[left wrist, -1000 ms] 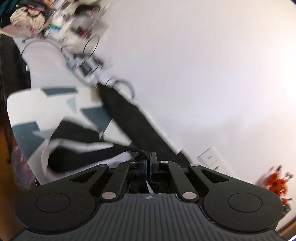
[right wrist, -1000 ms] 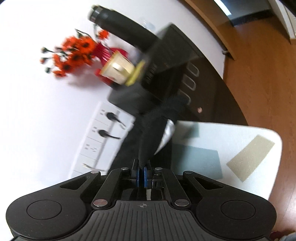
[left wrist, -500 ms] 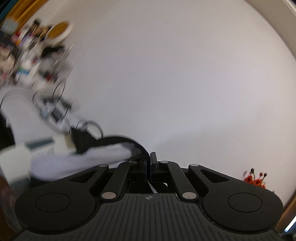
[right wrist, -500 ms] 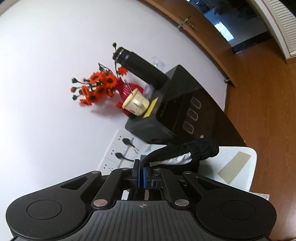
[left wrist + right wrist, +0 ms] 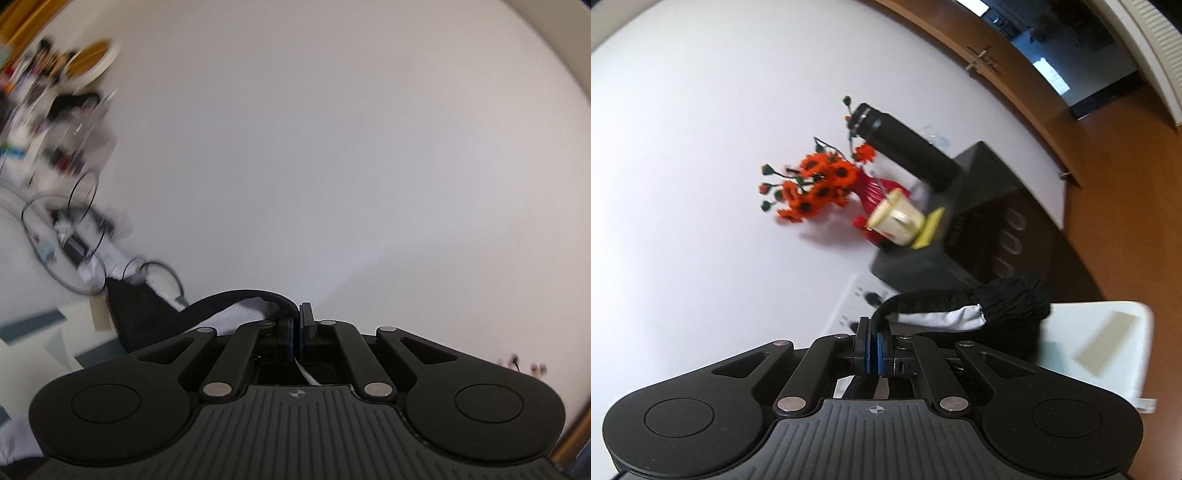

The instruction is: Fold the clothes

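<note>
A black and white garment (image 5: 221,308) hangs lifted between both grippers. My left gripper (image 5: 298,314) is shut on its black edge, which arcs away to the left and down toward the table (image 5: 33,332). In the right wrist view my right gripper (image 5: 874,334) is shut on a black hem of the same garment (image 5: 1012,301); a black ribbed cuff and a white panel droop to the right of the pads. Both grippers face a white wall, nearly level. Most of the garment is hidden below the gripper bodies.
A white table with grey-blue patches (image 5: 1108,339) lies below. To the right stand a black cabinet (image 5: 990,229) with a black flask (image 5: 905,144), a cream cup (image 5: 895,218) and orange flowers in a red vase (image 5: 820,184). Cables and cluttered shelves (image 5: 55,122) are at the left. Wall sockets (image 5: 853,299) are near.
Both grippers have risen with the garment and tilted up toward the wall. The table has dropped low in both views, and the cloth now hangs stretched from the shut pads.
</note>
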`<state>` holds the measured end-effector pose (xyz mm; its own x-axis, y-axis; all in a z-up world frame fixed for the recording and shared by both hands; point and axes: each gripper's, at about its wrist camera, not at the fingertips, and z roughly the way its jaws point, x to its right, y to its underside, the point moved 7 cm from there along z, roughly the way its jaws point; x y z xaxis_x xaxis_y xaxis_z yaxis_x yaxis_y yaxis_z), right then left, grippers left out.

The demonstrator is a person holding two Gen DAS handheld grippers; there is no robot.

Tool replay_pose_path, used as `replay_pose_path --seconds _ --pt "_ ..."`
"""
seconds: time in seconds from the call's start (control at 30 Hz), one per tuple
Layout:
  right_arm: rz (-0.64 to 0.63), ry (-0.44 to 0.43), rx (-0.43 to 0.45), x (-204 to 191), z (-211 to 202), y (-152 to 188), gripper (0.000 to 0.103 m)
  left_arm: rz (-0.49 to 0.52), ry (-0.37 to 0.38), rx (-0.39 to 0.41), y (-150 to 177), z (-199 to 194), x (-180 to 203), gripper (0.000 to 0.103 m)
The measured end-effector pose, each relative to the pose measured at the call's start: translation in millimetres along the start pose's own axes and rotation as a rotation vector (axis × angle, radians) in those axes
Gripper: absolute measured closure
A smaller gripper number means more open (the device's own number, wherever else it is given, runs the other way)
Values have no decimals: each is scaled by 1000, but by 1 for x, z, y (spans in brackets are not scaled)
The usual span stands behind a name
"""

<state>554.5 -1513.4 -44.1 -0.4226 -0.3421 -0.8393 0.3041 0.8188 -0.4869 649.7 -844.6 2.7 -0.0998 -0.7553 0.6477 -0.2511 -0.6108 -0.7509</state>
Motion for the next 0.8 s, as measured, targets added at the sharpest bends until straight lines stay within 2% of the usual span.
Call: replay_pose_path --seconds 0.07,0.17,0.3,0.43,0.57,0.6,0.7,0.77,0.8 --pt "4 -18 9 -4 29 3 100 -39 -34 -22 2 25 -1 100" --pt "-6 -4 -6 -4 86 12 100 30 -125 -67 18 75 5 100" --pt "7 104 -70 17 169 26 100 72 -255 -141 49 153 2 100" --pt "-24 204 -86 33 234 40 100 116 -310 -178 72 234 8 100" --pt "-23 286 -75 53 283 49 99 169 -379 -304 108 318 10 95" --pt "-20 304 -82 59 294 51 96 188 -413 -344 118 334 6 88" --pt "-68 332 -121 70 314 59 79 229 -456 -464 143 367 -4 70" --pt "-99 352 -128 73 315 62 68 236 -425 -509 151 370 -7 65" --pt "-118 355 -126 73 312 64 65 237 -398 -518 152 367 -8 55"
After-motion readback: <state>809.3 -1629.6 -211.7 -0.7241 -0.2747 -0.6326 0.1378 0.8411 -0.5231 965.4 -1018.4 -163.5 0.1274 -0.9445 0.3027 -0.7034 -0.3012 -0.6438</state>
